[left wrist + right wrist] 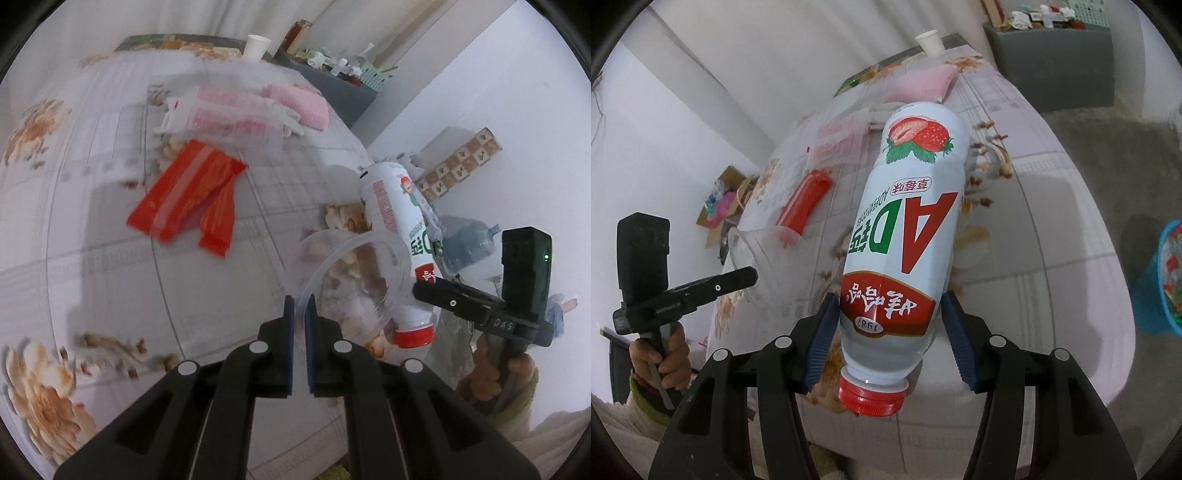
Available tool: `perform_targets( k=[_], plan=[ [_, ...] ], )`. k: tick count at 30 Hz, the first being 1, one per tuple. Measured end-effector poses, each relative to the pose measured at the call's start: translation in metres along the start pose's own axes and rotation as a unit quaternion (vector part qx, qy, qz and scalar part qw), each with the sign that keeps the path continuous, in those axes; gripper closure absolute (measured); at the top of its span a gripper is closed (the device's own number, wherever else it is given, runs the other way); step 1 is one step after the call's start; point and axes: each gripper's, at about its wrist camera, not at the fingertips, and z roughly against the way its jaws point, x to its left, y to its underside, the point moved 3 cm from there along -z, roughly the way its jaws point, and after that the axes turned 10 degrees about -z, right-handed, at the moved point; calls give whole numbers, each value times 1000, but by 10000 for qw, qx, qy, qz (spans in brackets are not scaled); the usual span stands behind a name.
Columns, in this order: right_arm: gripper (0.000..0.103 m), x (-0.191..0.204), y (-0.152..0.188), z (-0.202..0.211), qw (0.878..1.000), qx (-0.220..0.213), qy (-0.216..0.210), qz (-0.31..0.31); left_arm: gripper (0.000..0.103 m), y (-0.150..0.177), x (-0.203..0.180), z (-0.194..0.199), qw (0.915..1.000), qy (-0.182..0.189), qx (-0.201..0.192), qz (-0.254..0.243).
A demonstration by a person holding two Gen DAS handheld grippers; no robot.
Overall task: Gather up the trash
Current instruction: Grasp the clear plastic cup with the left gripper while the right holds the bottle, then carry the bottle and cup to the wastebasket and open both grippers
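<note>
My right gripper (888, 328) is shut on a white strawberry-drink bottle (908, 229) with a red cap, held above the table with the cap end toward the camera. The bottle also shows in the left wrist view (399, 236). My left gripper (300, 310) is shut on the rim of a clear plastic cup (354, 280), seen faintly in the right wrist view (757, 251) too. Red wrappers (188, 199) lie on the table ahead of the left gripper. A clear package with pink print (229, 114) and a pink pack (303, 103) lie farther back.
The table has a floral cloth (92, 258). A white paper cup (255, 47) stands at its far edge. A blue bin (1160, 280) with rubbish stands on the floor at the right. A grey cabinet (1052, 55) with clutter and a cardboard box (720, 199) are beyond.
</note>
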Motion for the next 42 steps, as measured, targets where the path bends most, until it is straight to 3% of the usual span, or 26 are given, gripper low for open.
perform_targets(
  k=[6,8,12,17,27,31,34,42],
  plan=[
    [48,2,-4,-1,9999,18,-6,-150,97,4,4,-7,9997,-84,106,204],
    [45,4,-5,-1,9999,-14,25,-146,90,5,6,-8,9995,-76,86,280],
    [38,4,-2,-2,9998,-7,99,-184,67,6,8,-9,9995,-193,36,262],
    [37,1,-5,-4,9996,-21,98,-281,65,4,6,-13,9994,-327,-35,117],
    [37,-9,-11,-14,9981,-1,-94,-615,65,3,-1,-22,9989,-435,-104,-162],
    [46,-14,-11,-14,9973,20,-184,-707,80,2,-3,-21,9991,-368,-179,-143],
    [47,-17,-11,-12,9968,20,-248,-756,88,2,-4,-20,9991,-304,-230,-163],
    [48,-19,-8,-8,9956,-56,-371,-860,98,1,-10,-14,9987,-231,-379,-245]
  ],
)
